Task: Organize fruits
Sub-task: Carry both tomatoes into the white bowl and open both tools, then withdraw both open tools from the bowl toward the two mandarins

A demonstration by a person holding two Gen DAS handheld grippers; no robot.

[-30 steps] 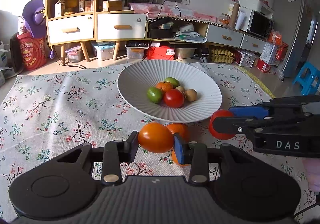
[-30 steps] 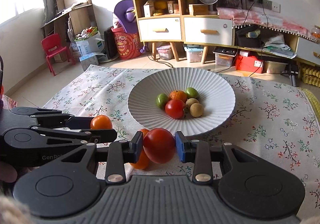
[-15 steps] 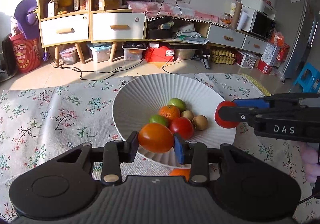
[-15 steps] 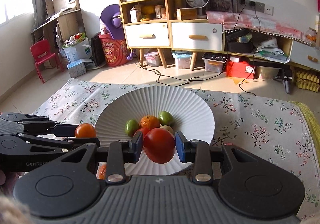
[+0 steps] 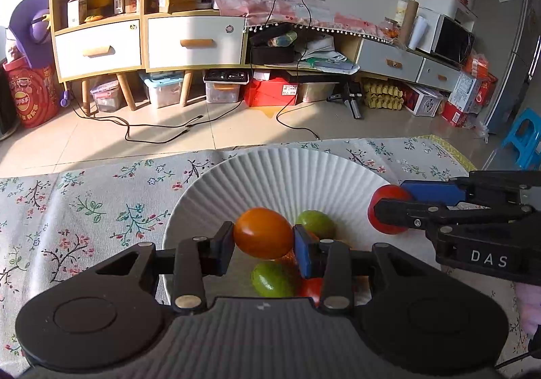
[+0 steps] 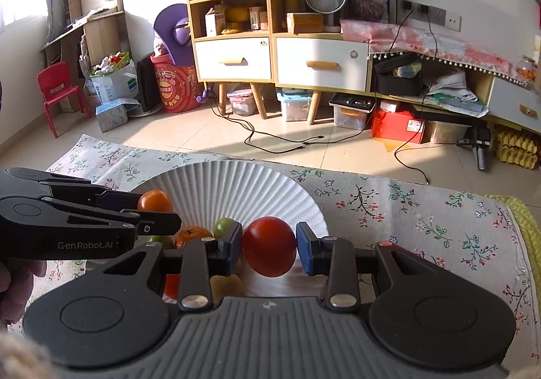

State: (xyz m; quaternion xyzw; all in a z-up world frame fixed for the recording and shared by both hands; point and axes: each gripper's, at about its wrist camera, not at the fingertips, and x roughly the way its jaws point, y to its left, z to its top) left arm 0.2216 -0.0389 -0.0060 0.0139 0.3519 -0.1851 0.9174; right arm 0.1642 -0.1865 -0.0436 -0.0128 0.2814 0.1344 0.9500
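Task well advanced, judged. White ribbed plate [image 5: 280,172] already loaded w/ several fruits: two green ones [image 5: 316,223], a mandarin [image 6: 192,235], a red one partly hidden.

Two more not yet released. Orange tomato [image 5: 263,233] clamped in left gripper [image 5: 264,245], held above plate centre, no contact w/ pile seen. Red tomato [image 6: 269,246] clamped in right gripper [image 6: 269,249], over plate's right part.

Orange tomato is oval; long axis lies across the jaws, roughly level. Red tomato nearly round, axis unclear.

Left to do: both lowered, let go.
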